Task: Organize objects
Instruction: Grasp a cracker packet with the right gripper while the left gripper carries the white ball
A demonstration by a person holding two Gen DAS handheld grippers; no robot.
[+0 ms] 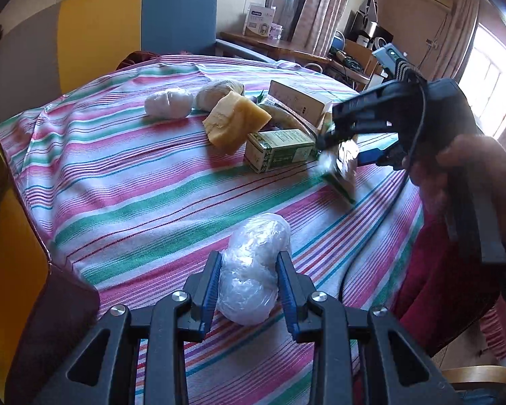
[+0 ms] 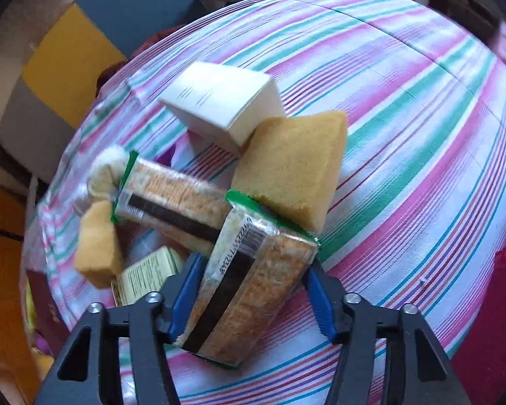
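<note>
My left gripper (image 1: 249,256) is shut on a clear plastic-wrapped white bundle (image 1: 253,270) that rests on the striped tablecloth (image 1: 118,185) near the front edge. In the right wrist view my right gripper (image 2: 253,263) is closed on a green-edged cracker packet (image 2: 253,290), with a blue pad against each long side. From the left wrist view that packet (image 1: 337,168) hangs tilted and blurred at the right gripper's (image 1: 334,145) tip, beside a green carton (image 1: 280,148). A second cracker packet (image 2: 172,202) lies behind it.
A pile sits mid-table: white box (image 2: 219,108), large yellow sponge (image 2: 293,172), smaller sponge (image 2: 97,243), white bundle (image 1: 168,103), beige bundle (image 1: 216,92). A yellow-and-brown container (image 1: 13,253) stands at the left edge. A blue-yellow chair (image 1: 135,17) is behind the table.
</note>
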